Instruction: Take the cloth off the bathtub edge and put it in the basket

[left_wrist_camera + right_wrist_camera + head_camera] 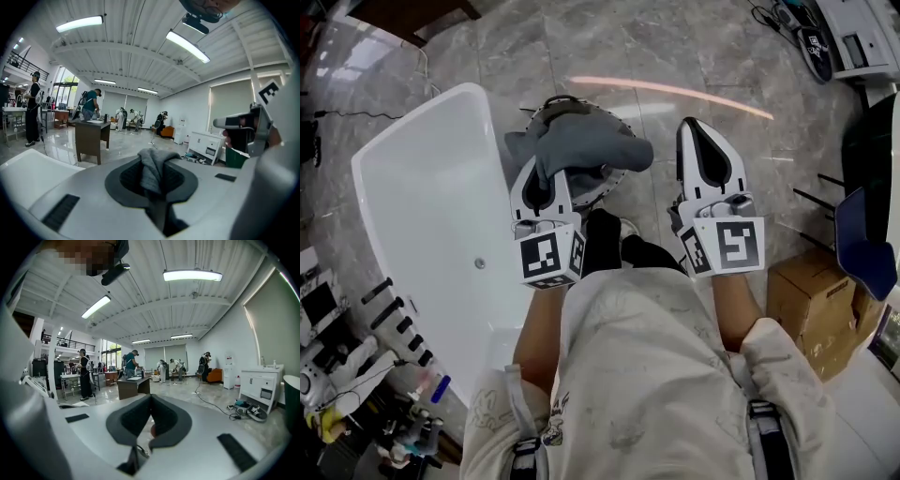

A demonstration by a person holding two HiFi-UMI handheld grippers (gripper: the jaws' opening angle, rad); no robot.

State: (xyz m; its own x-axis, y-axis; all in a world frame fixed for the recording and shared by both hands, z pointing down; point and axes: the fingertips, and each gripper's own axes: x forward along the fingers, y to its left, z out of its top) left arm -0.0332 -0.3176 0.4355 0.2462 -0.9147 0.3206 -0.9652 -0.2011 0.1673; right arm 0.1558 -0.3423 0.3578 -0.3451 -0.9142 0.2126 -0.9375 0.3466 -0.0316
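1. Firstly, the left gripper (151, 180) is clamped on the grey cloth (157, 161). Its jaws stand almost together, and a bunched fold is pinched between the pads and rises past the tips.
2. From those tips the cloth (581, 145) spreads forward and to the right. It hangs over the round basket (609, 180), which sits just ahead of and below the left gripper (546, 173).
3. The right gripper (149, 401) has its jaws together, tips meeting, with nothing between them.
4. Both grippers point forward side by side, held out on bare forearms from the person's body. The right gripper (694, 129) is to the right of the cloth and apart from it.
5. Further out, the white bathtub (431, 216) lies to the left of the left gripper, clear of the cloth. A cardboard box (811, 291) stands to the right of the right gripper and behind it.
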